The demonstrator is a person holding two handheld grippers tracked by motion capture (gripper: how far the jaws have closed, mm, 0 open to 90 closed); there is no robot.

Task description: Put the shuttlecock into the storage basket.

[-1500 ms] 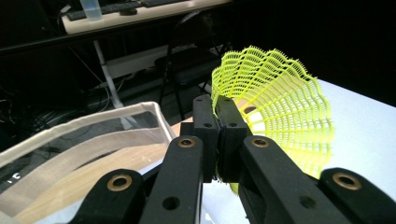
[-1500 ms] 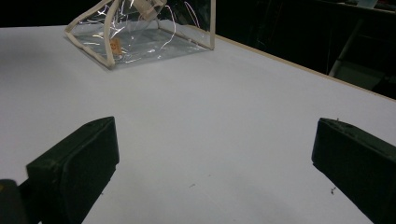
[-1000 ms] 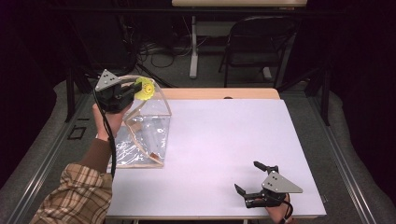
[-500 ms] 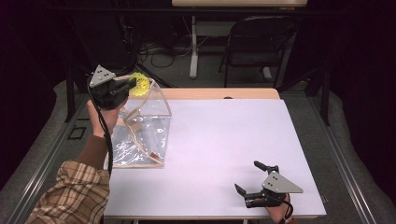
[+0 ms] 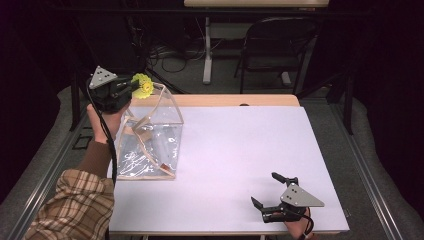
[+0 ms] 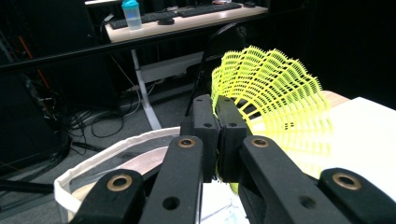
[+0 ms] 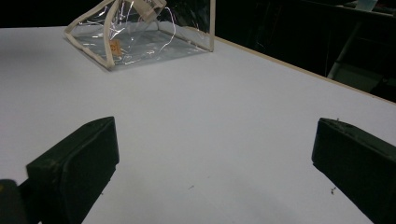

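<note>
My left gripper [image 5: 131,90] is shut on a yellow mesh piece [image 5: 142,86], held in the air over the table's far left corner. In the left gripper view the jaws [image 6: 217,116] pinch the edge of the fanned yellow mesh [image 6: 275,98]. Just below it stands a clear plastic bag [image 5: 150,140] with beige trim, its open rim [image 6: 93,163] under the jaws. The bag [image 7: 140,32] also appears far off in the right gripper view. My right gripper [image 5: 266,189] rests open near the table's front right edge, with nothing between its fingers [image 7: 74,168].
The white table top [image 5: 240,150] has a wooden strip [image 5: 230,100] along its far edge. A folding chair [image 5: 270,50] and a desk leg [image 5: 206,55] stand beyond it. On a desk behind sit a bottle [image 6: 131,14] and a keyboard [image 6: 205,8].
My left hand has shifted a little to the left and up, carrying the yellow mesh piece with it. The right gripper has stayed put.
</note>
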